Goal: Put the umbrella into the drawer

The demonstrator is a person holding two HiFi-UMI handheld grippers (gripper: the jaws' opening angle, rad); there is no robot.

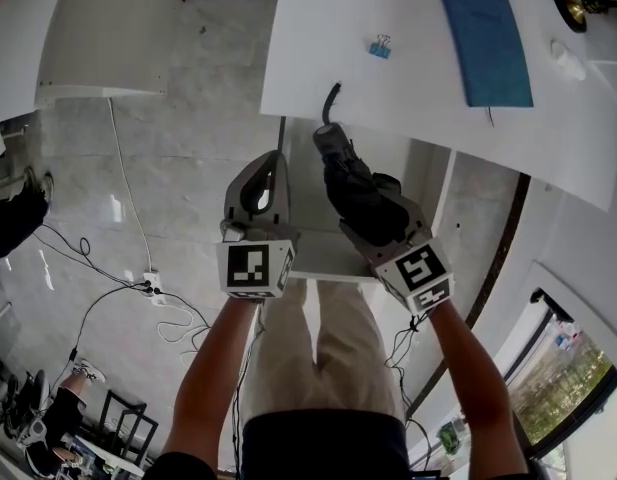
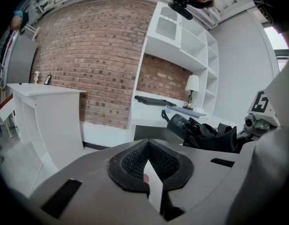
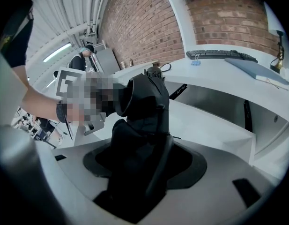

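A black folded umbrella (image 1: 353, 183) sticks out of my right gripper (image 1: 360, 208), whose jaws stand wide and are shut on its bundled fabric. The handle end with its strap points at the white desk's (image 1: 408, 78) front edge. The right gripper view shows the umbrella (image 3: 142, 116) filling the jaws of the right gripper (image 3: 144, 156), above the pulled-out white drawer (image 3: 210, 125). My left gripper (image 1: 276, 165) hovers just left of it over the drawer (image 1: 323, 263). The left gripper (image 2: 146, 146) has its pads together with nothing seen between the tips. The umbrella (image 2: 205, 131) lies to its right.
On the desk lie a blue notebook (image 1: 485, 43), a blue binder clip (image 1: 380, 46), a keyboard (image 3: 221, 54) and a lamp (image 1: 573, 6). A white counter (image 1: 98, 38) stands at the left. Cables and a power strip (image 1: 148, 288) lie on the floor. A person (image 3: 85, 55) stands far back.
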